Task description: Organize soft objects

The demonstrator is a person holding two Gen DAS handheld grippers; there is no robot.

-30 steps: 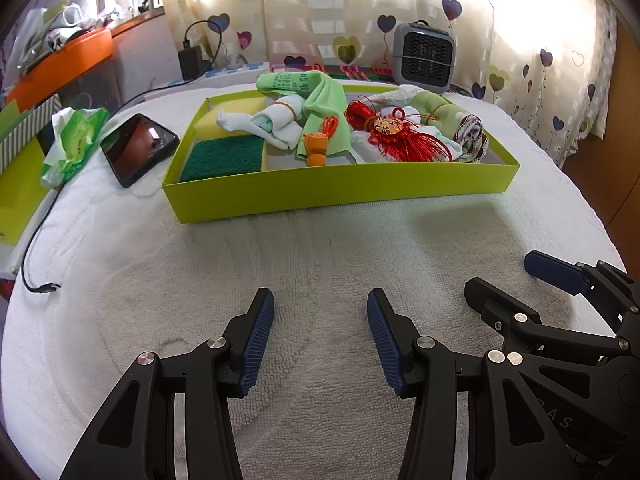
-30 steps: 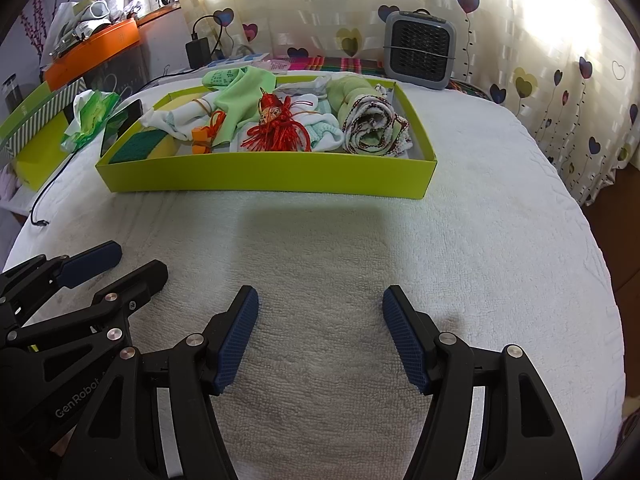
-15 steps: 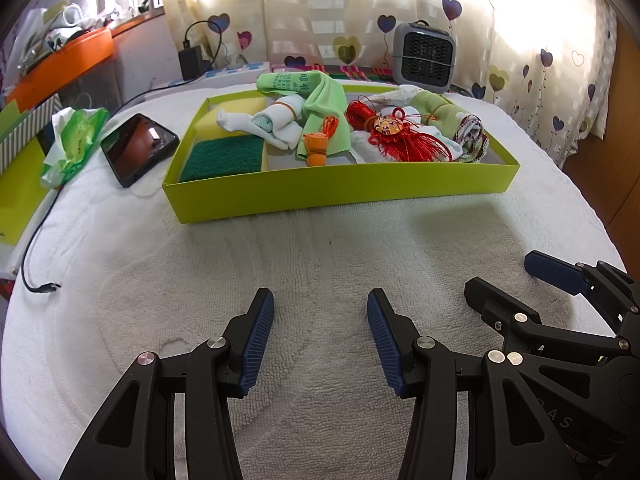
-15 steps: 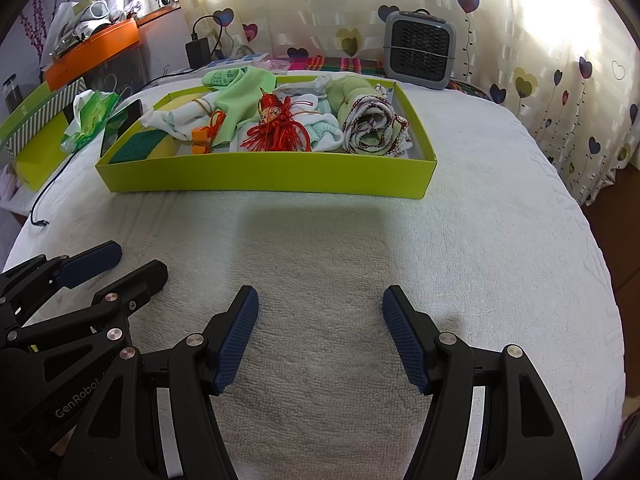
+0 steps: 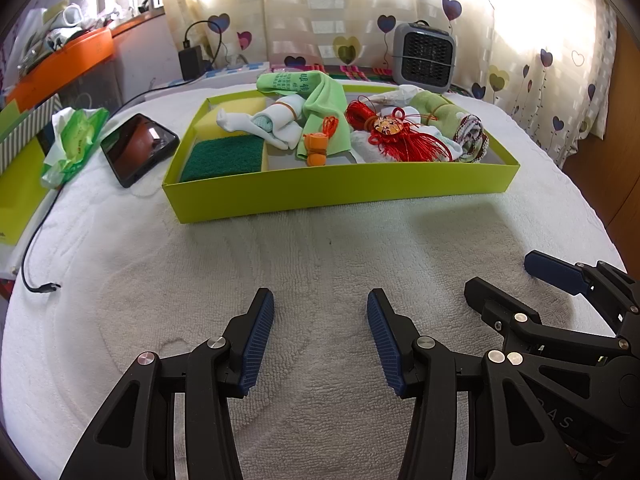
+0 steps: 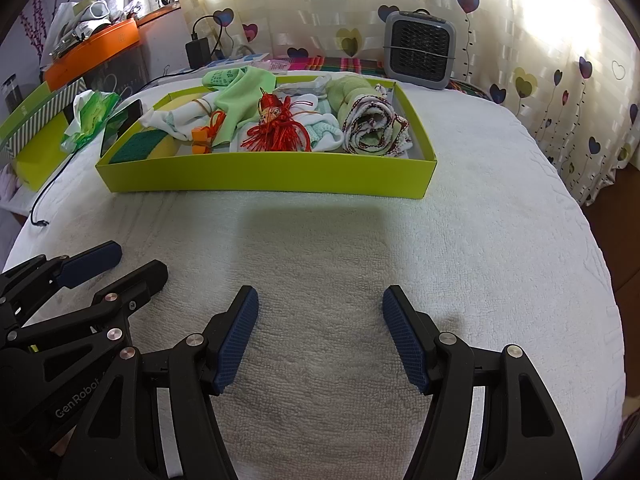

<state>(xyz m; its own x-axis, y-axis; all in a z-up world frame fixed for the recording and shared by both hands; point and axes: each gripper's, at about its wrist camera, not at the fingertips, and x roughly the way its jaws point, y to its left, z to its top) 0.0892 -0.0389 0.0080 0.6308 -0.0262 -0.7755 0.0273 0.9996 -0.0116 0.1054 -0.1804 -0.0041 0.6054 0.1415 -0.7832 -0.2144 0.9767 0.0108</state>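
Nothing has moved since the earlier frames: both tongs hang where they were over the near part of the bench [image 5: 320, 248], and the tray's contents lie as before.

The left tongs [image 5: 320, 336] stand partly open with only white towelling between their blue pads, holding nothing. The right tongs [image 6: 320, 332] stand wider apart and are likewise empty. They are side by side near the bench's front edge, and each shows at the side of the other's view.

The lime-green tray [image 5: 340, 196] sits toward the far edge of the bench, well apart from both tongs. At its left end a dark green scouring pad [image 5: 224, 156] lies flat, with a yellow sponge [image 5: 228, 118] behind it. Next come white socks [image 5: 276, 124] bound with a rubber band, then a light green cloth [image 5: 320, 100] with printed characters draped over the tray's far wall. A small orange charm [image 5: 318, 148] lies against that cloth. A red tasselled ornament [image 5: 400, 136] rests on pale fabric near the middle, and a rolled towel [image 6: 372, 128] with a dark red trim fills the right end.

Off the tray, near the bench's left edge, lie a dark phone [image 5: 138, 148], a green tissue pack [image 5: 76, 140] and a loose black cable [image 5: 36, 256]. A small grey heater [image 5: 424, 58] stands at the far edge before the heart-patterned curtain [image 5: 540, 40].
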